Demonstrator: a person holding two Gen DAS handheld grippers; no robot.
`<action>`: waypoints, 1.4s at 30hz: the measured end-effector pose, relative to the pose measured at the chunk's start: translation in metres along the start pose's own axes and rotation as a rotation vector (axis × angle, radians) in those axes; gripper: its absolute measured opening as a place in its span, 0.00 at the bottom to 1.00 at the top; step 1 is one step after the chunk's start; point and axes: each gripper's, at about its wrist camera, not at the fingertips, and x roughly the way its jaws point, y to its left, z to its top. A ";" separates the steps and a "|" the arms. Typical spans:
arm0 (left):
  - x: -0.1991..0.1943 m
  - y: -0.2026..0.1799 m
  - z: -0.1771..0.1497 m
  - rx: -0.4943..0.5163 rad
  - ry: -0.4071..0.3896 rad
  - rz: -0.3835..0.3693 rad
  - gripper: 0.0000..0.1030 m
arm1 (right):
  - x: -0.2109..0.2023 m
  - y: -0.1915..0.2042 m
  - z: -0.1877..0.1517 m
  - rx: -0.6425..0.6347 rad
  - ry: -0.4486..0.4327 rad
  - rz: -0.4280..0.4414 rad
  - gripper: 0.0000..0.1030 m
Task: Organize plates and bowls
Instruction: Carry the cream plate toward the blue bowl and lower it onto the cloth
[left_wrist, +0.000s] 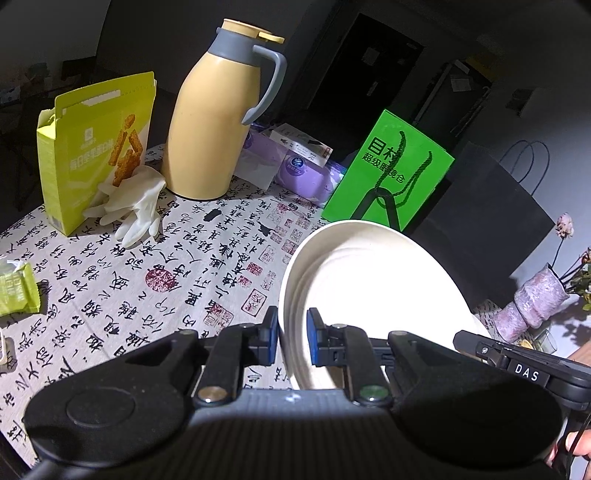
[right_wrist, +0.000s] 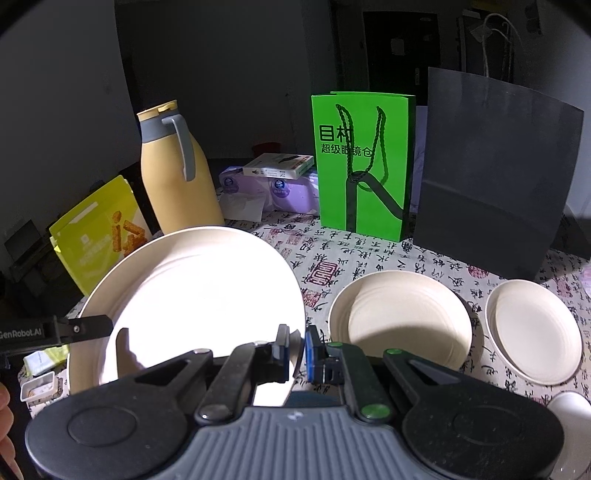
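Both grippers share one build: the left gripper (left_wrist: 292, 338) and right gripper (right_wrist: 296, 349) have black linkage arms, blue-padded fingers (left_wrist: 314, 334), and a grey ribbed body. Silver screws sit left, green right. White "DAS" and "GenRobot.AI" lettering shows; bare skin at the edges.

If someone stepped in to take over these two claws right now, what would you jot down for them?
Left claw: straddling the big cream plate's rim; grip unclear.
Right claw: straddling the same plate's opposite rim; grip also unclear.
The plate is tilted up off the calligraphy tablecloth.
Wide bowl and small bowl sit side by side to the right, unstacked.
Done: nothing stacked yet.
Left: set the plate down, gather the bowls.
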 end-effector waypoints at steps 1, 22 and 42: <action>-0.003 0.000 -0.001 0.001 -0.002 -0.001 0.15 | -0.003 0.000 -0.002 0.003 -0.002 0.000 0.08; -0.049 -0.024 -0.044 0.047 -0.006 -0.027 0.15 | -0.069 -0.010 -0.055 0.053 -0.037 -0.020 0.08; -0.060 -0.058 -0.094 0.118 0.046 -0.080 0.15 | -0.125 -0.041 -0.109 0.100 -0.049 -0.065 0.08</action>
